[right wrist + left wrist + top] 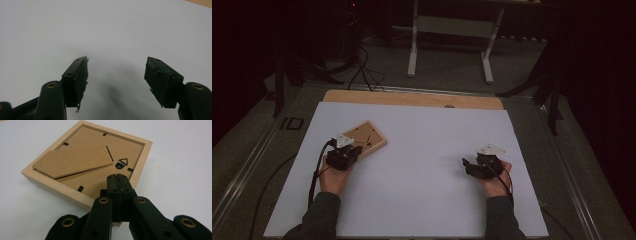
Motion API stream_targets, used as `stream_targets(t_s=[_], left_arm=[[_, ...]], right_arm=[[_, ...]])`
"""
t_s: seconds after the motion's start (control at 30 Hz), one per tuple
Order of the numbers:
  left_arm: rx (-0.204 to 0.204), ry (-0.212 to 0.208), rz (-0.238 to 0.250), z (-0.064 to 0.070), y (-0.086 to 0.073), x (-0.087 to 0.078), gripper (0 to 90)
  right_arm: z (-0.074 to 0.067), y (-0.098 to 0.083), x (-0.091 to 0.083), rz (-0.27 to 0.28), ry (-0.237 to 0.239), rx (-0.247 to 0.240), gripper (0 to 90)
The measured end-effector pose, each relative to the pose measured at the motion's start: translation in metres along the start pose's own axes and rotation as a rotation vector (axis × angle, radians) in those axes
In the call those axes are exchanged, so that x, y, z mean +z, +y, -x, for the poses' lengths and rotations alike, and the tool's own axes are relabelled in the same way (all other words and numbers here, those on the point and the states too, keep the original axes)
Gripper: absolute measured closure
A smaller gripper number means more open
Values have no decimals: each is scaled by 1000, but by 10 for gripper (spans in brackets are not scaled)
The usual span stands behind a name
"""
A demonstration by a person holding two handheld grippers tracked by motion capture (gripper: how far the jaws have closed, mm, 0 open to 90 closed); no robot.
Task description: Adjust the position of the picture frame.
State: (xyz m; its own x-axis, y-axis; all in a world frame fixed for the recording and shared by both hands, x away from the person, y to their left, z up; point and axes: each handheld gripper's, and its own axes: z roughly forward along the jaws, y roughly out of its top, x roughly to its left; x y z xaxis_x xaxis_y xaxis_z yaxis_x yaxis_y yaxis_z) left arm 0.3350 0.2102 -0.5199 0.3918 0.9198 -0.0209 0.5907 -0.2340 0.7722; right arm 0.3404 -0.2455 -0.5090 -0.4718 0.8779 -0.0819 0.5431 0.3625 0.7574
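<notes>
We found the wooden picture frame lying back-up on the white sheet, left of centre, its cardboard stand partly lifted. The left gripper hung over the frame's near edge, jaws pressed together on nothing. The right gripper stood well apart, jaws spread wide.

No legible text, labels or numbers anywhere.

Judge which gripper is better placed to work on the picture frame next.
Left, likely. The left gripper, jaws shut, hovers over the face-down picture frame near its edge, while the right gripper hangs open over bare white board, well apart from it.
</notes>
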Motion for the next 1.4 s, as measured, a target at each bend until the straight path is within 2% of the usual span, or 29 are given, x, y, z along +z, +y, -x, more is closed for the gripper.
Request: stream_targets(t_s=[0.2, 0.4, 0.8, 1.07, 1.4], left_arm=[[8, -7, 2, 4, 0, 0, 899], [32, -28, 7, 14, 0, 3, 898], [45, -59, 14, 25, 2, 6, 899], [48, -109, 21, 40, 4, 11, 898], [70, -131, 26, 55, 6, 15, 898]], right_arm=[[0, 0, 0, 2, 2, 1, 347], [0, 0, -1, 5, 3, -1, 346], [0, 0, -1, 12, 3, 0, 346], [-1, 1, -2, 16, 7, -2, 346], [-1, 1, -2, 15, 6, -6, 346]])
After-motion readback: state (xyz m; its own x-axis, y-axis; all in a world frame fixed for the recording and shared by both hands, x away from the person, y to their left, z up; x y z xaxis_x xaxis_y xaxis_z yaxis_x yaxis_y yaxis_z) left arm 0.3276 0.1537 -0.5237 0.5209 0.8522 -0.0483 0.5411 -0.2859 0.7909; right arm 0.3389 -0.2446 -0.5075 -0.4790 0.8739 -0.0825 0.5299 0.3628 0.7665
